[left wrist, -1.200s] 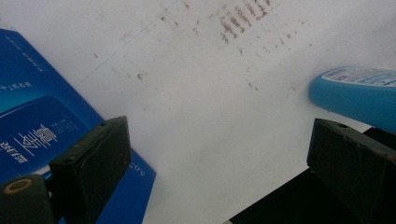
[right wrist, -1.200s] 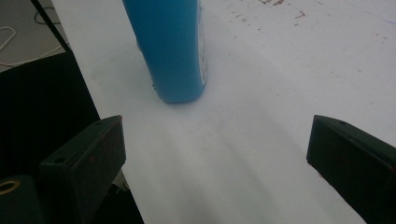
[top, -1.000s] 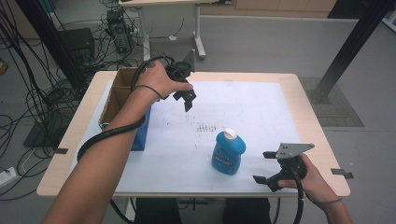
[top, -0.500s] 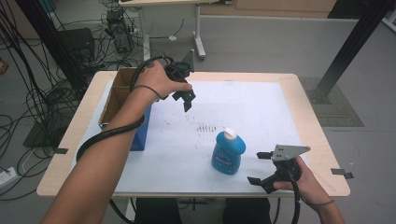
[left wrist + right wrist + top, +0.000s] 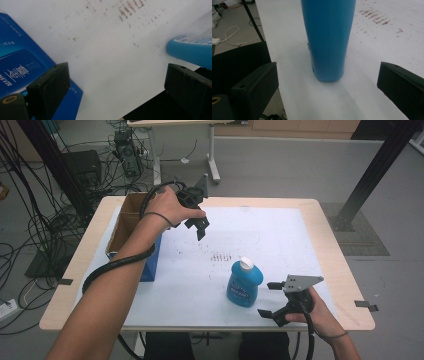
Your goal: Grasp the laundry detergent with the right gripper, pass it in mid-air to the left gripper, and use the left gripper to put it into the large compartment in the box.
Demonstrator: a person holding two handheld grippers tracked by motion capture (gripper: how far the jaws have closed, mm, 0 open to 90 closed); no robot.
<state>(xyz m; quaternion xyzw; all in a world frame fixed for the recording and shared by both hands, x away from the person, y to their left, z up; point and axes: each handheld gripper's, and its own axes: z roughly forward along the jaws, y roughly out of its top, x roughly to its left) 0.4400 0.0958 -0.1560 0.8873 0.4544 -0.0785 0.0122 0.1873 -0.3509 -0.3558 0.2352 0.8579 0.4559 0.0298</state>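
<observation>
A blue bottle with a white cap stands upright on the white sheet near the table's front edge. My right gripper sits just to its right, low over the table, open, with its jaws facing the bottle. In the right gripper view the bottle stands close ahead, centred between the wide-apart jaws of the right gripper. My left gripper hangs above the back left of the sheet, beside the box, open and empty. In the left gripper view, the left gripper looks down past the blue box toward the bottle.
An open cardboard box with a blue side stands at the table's left edge. The white sheet bears a patch of dark smudges near its middle. A black post rises past the table's back right corner; cables lie on the floor at left.
My right gripper has slid a little to the left, closer to the bottle. The left gripper and the bottle have stayed where they were.
</observation>
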